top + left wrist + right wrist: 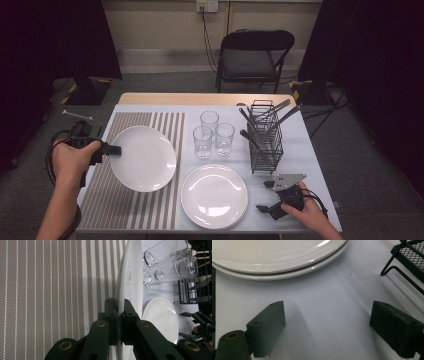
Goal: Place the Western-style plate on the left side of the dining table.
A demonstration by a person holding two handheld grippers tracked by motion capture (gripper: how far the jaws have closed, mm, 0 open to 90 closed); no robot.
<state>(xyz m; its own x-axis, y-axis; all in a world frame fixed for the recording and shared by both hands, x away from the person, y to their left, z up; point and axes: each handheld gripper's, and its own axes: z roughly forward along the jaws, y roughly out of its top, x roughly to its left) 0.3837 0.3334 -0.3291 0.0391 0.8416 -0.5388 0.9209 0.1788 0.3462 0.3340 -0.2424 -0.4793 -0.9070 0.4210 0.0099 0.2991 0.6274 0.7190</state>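
The left tongs (pixel 116 149) clamp the rim of a white plate (pixel 145 157), jaws pinched tight on its left edge, and the plate sits tilted over the striped placemat (pixel 107 200), its far side toward the glasses. In the left gripper view the plate (pixel 130 277) stands edge-on between the black pads, the placemat (pixel 50 290) spread out beside it. Just right of the held plate, three clear glasses (pixel 214 134) cluster together, and in front of them rests a stack of white plates (pixel 214 196) on the table (pixel 300 150). Further right of the held plate stands a black wire cutlery rack (pixel 266 142). The right tongs (pixel 266 196) rest on the table beside that stack, jaws spread wide, gripping nothing.
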